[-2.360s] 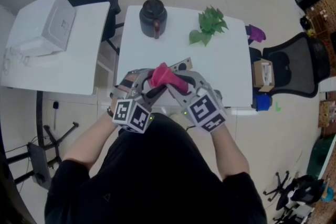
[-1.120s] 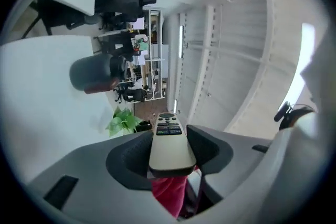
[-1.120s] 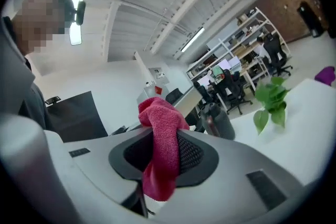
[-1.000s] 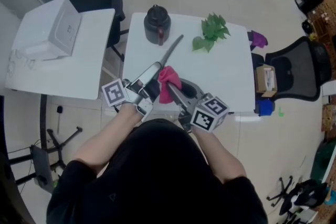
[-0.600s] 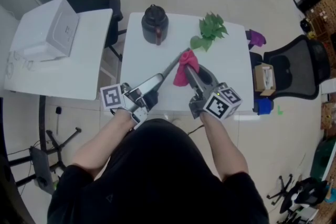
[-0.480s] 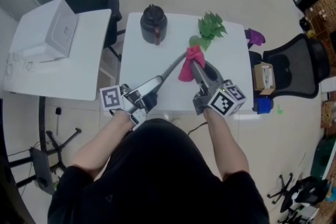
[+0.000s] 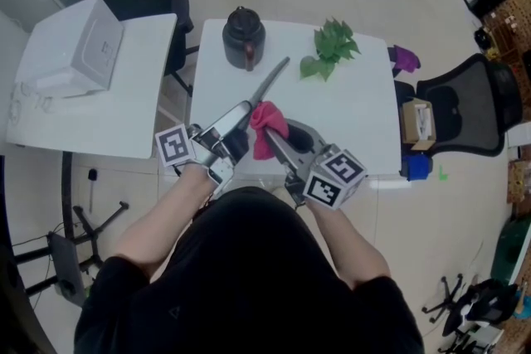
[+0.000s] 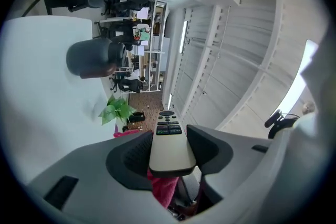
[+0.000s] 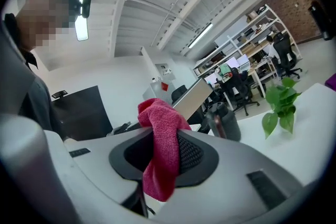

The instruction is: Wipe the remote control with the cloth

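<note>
My left gripper (image 7: 235, 134) is shut on the near end of a long grey remote control (image 7: 264, 87), which slants up and away over the white table (image 7: 357, 128). In the left gripper view the remote (image 8: 168, 147) lies between the pads of that gripper (image 8: 167, 150), its buttons at the far end. My right gripper (image 7: 274, 138) is shut on a pink cloth (image 7: 265, 124), which touches the remote near the left jaws. In the right gripper view the cloth (image 9: 161, 149) hangs out of that gripper (image 9: 164, 153), with the remote (image 9: 193, 98) just behind it.
A black kettle (image 7: 243, 36) stands at the table's far left, a green leafy sprig (image 7: 332, 50) at the far middle. A purple thing (image 7: 405, 58) sits off the right edge beside a black office chair (image 7: 465, 108). A second white table (image 7: 83, 87) stands to the left.
My right gripper has drawn the cloth back down the remote, from its far tip near the green sprig to its near end by the left jaws. The left gripper has hardly moved.
</note>
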{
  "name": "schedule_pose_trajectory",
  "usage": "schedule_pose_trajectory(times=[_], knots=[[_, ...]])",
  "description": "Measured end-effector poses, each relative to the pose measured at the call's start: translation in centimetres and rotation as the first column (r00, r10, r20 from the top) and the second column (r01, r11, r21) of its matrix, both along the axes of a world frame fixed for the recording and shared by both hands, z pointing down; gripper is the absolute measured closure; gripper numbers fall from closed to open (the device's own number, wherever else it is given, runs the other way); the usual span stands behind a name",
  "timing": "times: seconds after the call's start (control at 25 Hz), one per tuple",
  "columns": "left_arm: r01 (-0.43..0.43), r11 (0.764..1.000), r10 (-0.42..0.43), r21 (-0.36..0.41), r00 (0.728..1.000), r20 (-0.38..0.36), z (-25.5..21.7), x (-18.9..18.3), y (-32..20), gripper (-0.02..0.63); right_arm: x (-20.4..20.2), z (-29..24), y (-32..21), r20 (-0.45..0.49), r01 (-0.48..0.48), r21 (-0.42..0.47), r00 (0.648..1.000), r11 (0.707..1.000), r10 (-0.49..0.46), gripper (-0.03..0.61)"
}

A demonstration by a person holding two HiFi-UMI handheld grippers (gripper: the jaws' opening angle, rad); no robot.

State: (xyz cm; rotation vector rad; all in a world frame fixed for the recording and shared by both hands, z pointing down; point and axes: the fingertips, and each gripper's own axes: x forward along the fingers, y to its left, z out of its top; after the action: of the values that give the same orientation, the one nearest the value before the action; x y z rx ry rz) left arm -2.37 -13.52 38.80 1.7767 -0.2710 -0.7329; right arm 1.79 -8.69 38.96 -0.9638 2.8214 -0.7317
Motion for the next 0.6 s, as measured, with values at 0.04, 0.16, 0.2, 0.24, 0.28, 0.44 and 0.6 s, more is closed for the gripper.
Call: schedule_pose_trajectory(times=[0.04, 0.16, 0.2, 0.24, 0.28, 0.44, 0.6], knots=[[-0.004, 1.000, 0.004, 0.001, 1.000, 0.001, -0.1, 0.1, 0.0, 0.405, -0.6, 0.2, 0.3, -0.006, 0.019, -0.004, 1.000, 1.000, -0.019, 0.483], [-0.044, 0.999, 0.044, 0.007, 0.999, 0.009, -0.3, 0.7, 0.6, 0.405, -0.6, 0.4, 0.0, -0.007, 0.018, -0.011, 1.000, 1.000, -0.018, 0.483], [-0.061, 0.998, 0.061, 0.011, 0.998, 0.015, -0.2, 0.9, 0.9, 0.405, 0.0, 0.3, -0.4, 0.000, 0.001, -0.012, 1.000, 1.000, -0.001, 0.483], [-0.081, 0.997, 0.081, 0.017, 0.996, 0.022, -0.1, 1.1, 1.3, 0.405, 0.8, 0.2, -0.9, 0.010, -0.023, -0.013, 1.000, 1.000, 0.023, 0.483], [-0.104, 0.994, 0.103, 0.024, 0.994, 0.032, 0.1, 1.3, 1.7, 0.405, 1.8, 0.1, -1.4, 0.021, -0.051, -0.014, 0.998, 0.999, 0.052, 0.483], [-0.197, 0.979, 0.194, 0.041, 0.979, 0.068, 0.8, 1.9, 3.5, 0.405, 6.1, -0.7, -3.5, 0.050, -0.169, -0.007, 0.984, 0.986, 0.170, 0.483], [-0.241, 0.970, 0.237, 0.043, 0.968, 0.088, 1.5, 2.3, 4.5, 0.405, 8.8, -1.5, -4.4, 0.062, -0.229, 0.011, 0.972, 0.973, 0.228, 0.483]])
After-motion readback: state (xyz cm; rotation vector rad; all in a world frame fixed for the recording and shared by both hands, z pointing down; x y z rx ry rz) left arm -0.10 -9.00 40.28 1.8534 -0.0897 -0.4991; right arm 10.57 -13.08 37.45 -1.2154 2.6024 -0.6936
